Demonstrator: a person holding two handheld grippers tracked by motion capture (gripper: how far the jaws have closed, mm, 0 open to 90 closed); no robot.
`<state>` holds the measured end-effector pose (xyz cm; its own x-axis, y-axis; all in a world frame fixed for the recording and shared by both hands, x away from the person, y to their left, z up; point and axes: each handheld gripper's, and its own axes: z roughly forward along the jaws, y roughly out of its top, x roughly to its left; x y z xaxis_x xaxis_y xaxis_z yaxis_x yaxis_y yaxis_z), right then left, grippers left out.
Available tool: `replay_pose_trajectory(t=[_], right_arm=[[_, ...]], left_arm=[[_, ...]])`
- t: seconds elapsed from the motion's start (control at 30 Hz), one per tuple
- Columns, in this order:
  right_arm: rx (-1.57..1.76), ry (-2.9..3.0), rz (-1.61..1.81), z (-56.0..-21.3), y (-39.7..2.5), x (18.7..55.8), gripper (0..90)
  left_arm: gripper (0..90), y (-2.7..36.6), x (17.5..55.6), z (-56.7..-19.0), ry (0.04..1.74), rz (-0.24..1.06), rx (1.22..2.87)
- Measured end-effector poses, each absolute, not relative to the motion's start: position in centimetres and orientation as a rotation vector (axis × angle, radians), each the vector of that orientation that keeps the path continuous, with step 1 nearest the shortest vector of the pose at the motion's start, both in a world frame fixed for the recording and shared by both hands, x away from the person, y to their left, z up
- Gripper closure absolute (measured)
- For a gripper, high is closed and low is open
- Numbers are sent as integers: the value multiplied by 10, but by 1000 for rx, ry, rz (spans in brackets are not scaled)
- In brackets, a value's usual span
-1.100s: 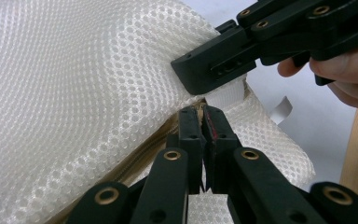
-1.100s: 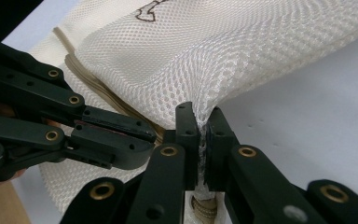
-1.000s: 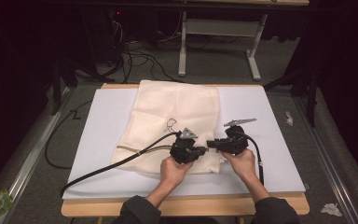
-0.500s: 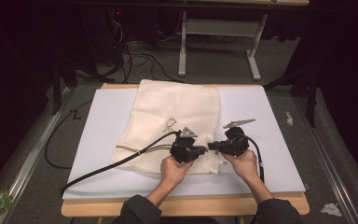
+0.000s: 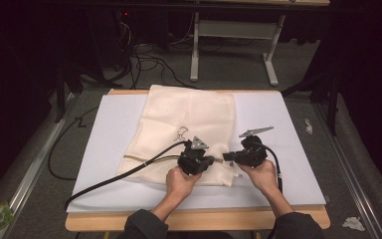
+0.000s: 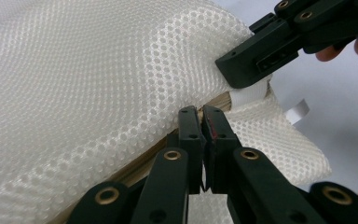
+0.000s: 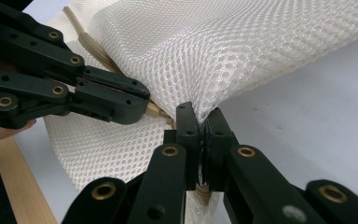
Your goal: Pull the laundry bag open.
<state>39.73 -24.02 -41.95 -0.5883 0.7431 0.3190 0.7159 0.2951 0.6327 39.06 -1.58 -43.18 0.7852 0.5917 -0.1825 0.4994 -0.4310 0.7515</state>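
Here we see the left gripper (image 6: 204,116) and right gripper (image 7: 204,116) each pinched closed on the mesh bag's (image 5: 189,119) six-o'clock edge, jaws nearly touching.

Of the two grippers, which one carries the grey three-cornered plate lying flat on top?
The left gripper, gripping the mesh laundry bag; the right gripper's plate juts up on a stalk.

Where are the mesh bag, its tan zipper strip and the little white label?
mesh bag (image 5: 189,112): high view, on the flat upper part of the cloth.
zipper strip (image 7: 89,46): right gripper view, on the tan band along the bag's edge.
white label (image 6: 297,111): left gripper view, on the tab sticking out.
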Motion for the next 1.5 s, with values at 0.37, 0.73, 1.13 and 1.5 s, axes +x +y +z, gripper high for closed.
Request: replay_pose_trajectory(t=[0.37,0.73,1.13,1.5], right_arm=[[1417,2463,1187,-418,-248,395,888],[1439,2449,1187,-418,-252,396,887],[1431,2433,1178,-422,-252,396,887],[1427,2431,1182,-421,-252,395,886]], left_arm=[[879,3,391,-426,827,147,2093],[878,23,392,-421,856,167,2072],[877,37,393,-419,878,178,2060],[876,39,393,-420,874,180,2059]])
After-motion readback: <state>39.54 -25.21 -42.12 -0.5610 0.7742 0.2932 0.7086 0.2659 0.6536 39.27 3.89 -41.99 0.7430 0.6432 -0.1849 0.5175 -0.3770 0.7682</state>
